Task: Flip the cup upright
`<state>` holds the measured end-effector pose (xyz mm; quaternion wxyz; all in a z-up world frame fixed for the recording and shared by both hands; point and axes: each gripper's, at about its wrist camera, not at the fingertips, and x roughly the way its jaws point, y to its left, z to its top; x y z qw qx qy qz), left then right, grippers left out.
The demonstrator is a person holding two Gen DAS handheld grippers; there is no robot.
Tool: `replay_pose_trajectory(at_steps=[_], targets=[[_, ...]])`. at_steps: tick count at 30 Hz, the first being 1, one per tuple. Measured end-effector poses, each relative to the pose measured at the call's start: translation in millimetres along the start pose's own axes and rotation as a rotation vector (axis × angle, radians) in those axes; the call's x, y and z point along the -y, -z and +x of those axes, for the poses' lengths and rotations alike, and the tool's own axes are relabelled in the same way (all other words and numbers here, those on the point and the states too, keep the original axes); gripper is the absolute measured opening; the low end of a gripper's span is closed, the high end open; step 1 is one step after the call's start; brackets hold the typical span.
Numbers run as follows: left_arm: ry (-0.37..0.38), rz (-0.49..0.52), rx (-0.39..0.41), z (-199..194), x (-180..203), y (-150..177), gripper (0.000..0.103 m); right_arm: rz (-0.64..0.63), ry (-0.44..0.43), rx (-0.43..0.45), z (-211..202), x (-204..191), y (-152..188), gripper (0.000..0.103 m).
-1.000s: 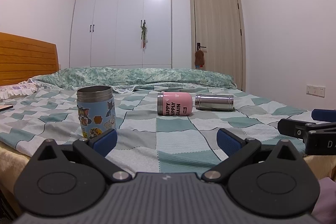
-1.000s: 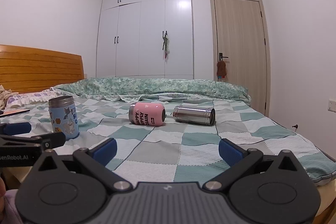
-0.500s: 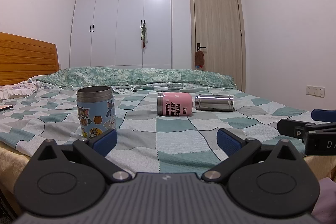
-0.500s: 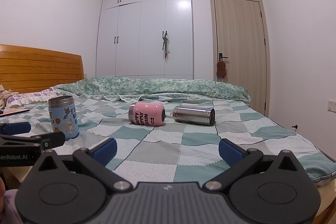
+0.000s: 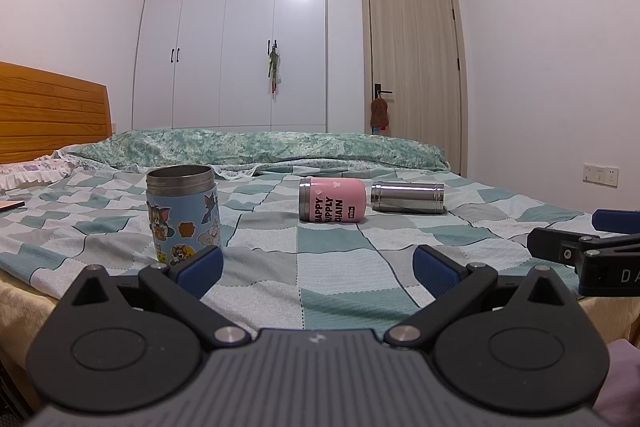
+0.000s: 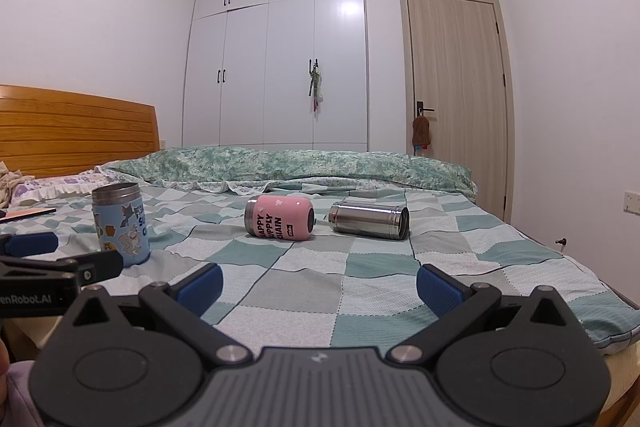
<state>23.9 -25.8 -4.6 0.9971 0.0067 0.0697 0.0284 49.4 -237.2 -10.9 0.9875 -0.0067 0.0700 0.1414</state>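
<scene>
A pink cup (image 5: 332, 199) lies on its side on the checked bedspread, also in the right wrist view (image 6: 280, 217). A steel cup (image 5: 407, 197) lies on its side just right of it, also in the right wrist view (image 6: 369, 219). A blue cartoon cup (image 5: 182, 213) stands upright at the left, also in the right wrist view (image 6: 120, 225). My left gripper (image 5: 317, 265) is open and empty at the bed's near edge, short of the cups. My right gripper (image 6: 319, 282) is open and empty, to the right of the left one.
The bed (image 5: 340, 263) has a wooden headboard (image 5: 48, 115) at the left and a rolled green quilt (image 5: 260, 147) at the back. A white wardrobe (image 5: 240, 35) and a closed door (image 5: 416, 75) stand behind. A flat object (image 5: 10, 205) lies at the far left.
</scene>
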Motion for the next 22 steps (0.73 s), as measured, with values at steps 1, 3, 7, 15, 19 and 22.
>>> replay_pose_trajectory(at_steps=[1,3,7,15,19,22], targets=[[0.000,0.000,0.000,0.0,0.1,0.0,0.103,0.000,0.000,0.000,0.0,0.0,0.0,0.103],[0.001,0.001,0.001,0.3,0.2,0.0,0.103,0.000,0.000,0.001,0.3,-0.1,0.1,0.103],[0.003,0.003,0.002,0.1,0.7,-1.0,0.103,0.000,0.000,0.000,0.0,0.0,0.0,0.103],[0.001,0.013,0.011,-1.2,2.8,-0.1,0.103,-0.001,0.000,0.001,0.4,-0.1,0.2,0.103],[0.004,0.002,0.010,-1.1,1.7,0.4,0.103,0.000,0.000,0.000,0.5,-0.1,0.2,0.103],[0.005,-0.003,0.011,-0.9,1.6,0.5,0.103,-0.001,0.000,0.000,0.1,0.1,0.2,0.103]])
